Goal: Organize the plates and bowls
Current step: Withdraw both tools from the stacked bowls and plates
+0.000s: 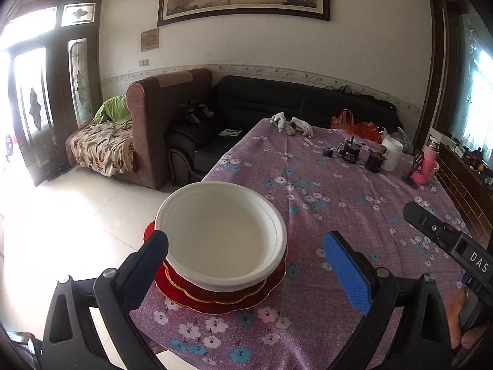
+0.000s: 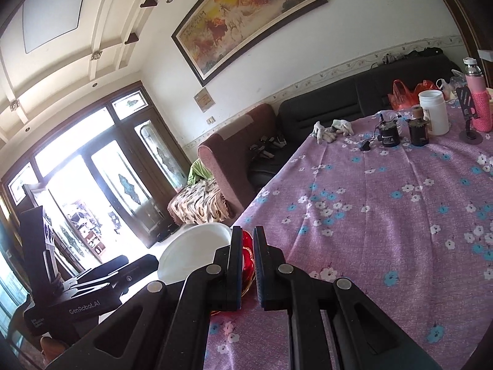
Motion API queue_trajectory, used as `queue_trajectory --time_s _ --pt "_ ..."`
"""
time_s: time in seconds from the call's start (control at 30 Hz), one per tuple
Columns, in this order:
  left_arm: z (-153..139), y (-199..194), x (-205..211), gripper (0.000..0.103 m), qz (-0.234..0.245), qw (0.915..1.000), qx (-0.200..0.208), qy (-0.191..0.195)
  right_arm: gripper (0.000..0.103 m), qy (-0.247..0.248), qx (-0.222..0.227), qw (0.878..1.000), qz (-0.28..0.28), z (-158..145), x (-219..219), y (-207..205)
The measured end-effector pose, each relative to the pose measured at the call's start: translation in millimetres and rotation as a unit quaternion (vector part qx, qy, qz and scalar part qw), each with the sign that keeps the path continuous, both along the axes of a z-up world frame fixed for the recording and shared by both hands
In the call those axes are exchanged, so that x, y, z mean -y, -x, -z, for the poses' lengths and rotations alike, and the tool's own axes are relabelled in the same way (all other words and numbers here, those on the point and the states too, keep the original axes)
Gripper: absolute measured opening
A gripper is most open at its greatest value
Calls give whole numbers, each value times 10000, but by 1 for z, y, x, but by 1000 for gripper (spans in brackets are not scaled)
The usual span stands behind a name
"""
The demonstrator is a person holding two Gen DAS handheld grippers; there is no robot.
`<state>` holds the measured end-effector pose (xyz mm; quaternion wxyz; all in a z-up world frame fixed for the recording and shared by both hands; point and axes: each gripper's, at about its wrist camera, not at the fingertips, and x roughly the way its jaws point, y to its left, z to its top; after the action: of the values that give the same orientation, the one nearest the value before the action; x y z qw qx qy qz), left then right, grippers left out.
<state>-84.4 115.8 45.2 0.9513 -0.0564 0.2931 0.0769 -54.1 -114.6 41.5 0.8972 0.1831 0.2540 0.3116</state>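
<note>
Left gripper: fingers spread wide, nothing gripped | white bowl on red plates at worktop edge | right gripper: fingers pressed together, empty.

Black tongs; blue dimpled pads

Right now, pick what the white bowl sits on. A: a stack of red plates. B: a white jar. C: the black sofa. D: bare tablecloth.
A: in the left wrist view the white bowl rests on top of the red plates, stacked near the corner of the table.
</note>
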Motion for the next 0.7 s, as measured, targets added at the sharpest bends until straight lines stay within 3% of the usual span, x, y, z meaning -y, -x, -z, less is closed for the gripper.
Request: queue_trajectory --time_s 0.47,0.7 --pt "8 3 -11 101 -94 9995 -2 314 10 152 -50 9998 -149 7 -17 3" --pt "7 6 -11 101 -132 9996 46 240 10 159 -99 9997 -159 8 -21 4"
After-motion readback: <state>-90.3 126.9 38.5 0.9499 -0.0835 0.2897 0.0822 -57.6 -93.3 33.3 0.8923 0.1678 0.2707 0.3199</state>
